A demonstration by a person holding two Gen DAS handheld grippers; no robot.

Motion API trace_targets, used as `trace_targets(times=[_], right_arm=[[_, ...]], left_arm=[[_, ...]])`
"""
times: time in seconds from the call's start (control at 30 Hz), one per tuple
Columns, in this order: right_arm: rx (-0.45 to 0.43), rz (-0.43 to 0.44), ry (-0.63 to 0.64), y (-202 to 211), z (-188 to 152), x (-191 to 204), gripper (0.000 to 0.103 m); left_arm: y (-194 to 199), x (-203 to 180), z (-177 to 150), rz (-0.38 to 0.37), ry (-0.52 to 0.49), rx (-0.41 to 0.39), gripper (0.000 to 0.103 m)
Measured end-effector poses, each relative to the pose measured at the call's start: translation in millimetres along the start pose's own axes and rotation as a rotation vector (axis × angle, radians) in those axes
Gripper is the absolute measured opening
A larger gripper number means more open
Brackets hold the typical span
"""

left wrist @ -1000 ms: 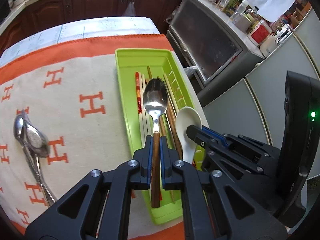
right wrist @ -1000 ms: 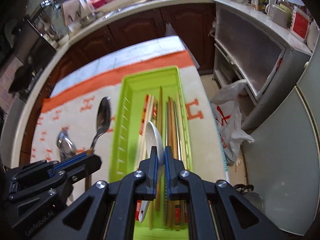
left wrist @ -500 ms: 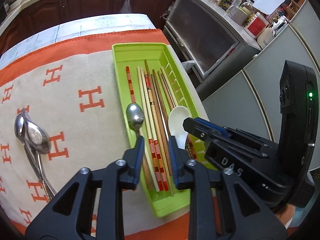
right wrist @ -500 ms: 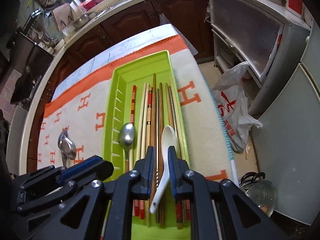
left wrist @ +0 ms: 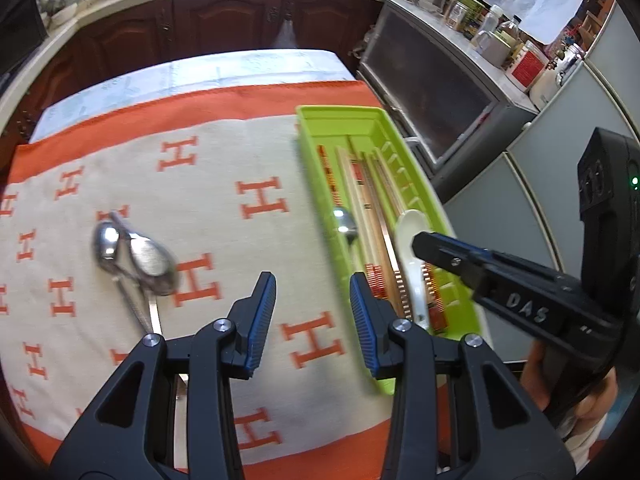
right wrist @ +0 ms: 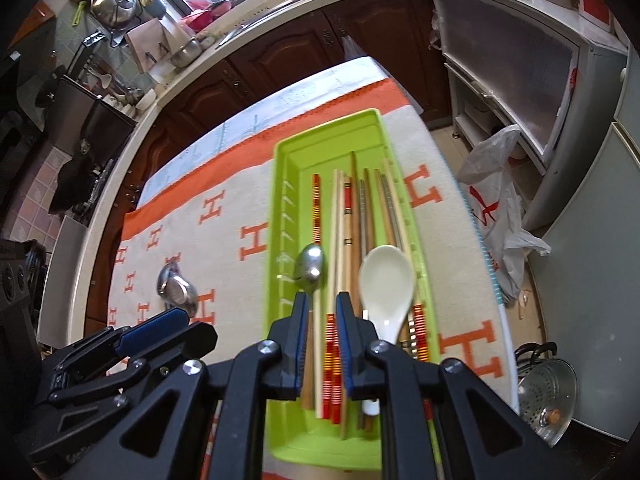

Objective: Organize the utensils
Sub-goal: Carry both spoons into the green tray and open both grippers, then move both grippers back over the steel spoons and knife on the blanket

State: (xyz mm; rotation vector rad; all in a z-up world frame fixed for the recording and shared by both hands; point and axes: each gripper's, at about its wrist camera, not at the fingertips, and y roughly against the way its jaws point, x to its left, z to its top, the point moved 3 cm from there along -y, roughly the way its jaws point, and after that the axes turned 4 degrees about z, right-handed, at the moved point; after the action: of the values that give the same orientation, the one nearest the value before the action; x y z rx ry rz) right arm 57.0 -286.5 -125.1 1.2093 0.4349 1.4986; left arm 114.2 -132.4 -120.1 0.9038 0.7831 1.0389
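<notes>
My left gripper hangs over the cloth beside the green tray, jaws opening on nothing; my right gripper hovers inside it, fingers slightly apart, gripping nothing (wooden-handled spoon and white spoon already lie there). Two metal spoons wait well outside the tray.

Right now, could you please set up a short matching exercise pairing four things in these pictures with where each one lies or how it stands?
Things:
1. white spoon
2. metal spoons
3. green tray
4. left tongs

Places or states:
A. lying on the cloth, outside the tray
B. jaws opening, nothing between them
C. lying in the tray, on the chopsticks
D. standing on the cloth, holding chopsticks

Pairs: 1-C, 2-A, 3-D, 4-B
</notes>
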Motion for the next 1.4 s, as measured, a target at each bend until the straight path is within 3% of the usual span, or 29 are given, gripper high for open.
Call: trace_targets(times=[0.37,0.63,0.87,1.0,1.2,1.4], right_arm=[[0.025,0.062,0.086,-5.6,-7.8,47.6,0.014],[0.070,0.098,0.154,-22.7,-14.1,83.1,0.014],[0.102,0.112,0.202,-37.6,-22.7,107.6,0.014],[0.128,0.112,0.217,-47.8,-28.8,117.5,0.014],[0.154,0.099,0.227,-59.9,-32.2,121.5,0.014],[0.160,0.096,0.219,-66.5,-30.2,121.3,0.014]], left_arm=[[38.6,80.9,-10.7,0.067,0.084,-0.054,0.035],[37.7,146.8,-28.7,0.109,0.194,-0.029,0.035],[3.6,181.6,-46.1,0.043,0.253,0.030,0.035],[-16.3,191.2,-49.9,-0.021,0.269,0.016,0.034],[-35.5,196.4,-39.8,-0.087,0.270,-0.034,0.026],[-56.5,206.2,-36.4,-0.080,0.283,-0.004,0.016]])
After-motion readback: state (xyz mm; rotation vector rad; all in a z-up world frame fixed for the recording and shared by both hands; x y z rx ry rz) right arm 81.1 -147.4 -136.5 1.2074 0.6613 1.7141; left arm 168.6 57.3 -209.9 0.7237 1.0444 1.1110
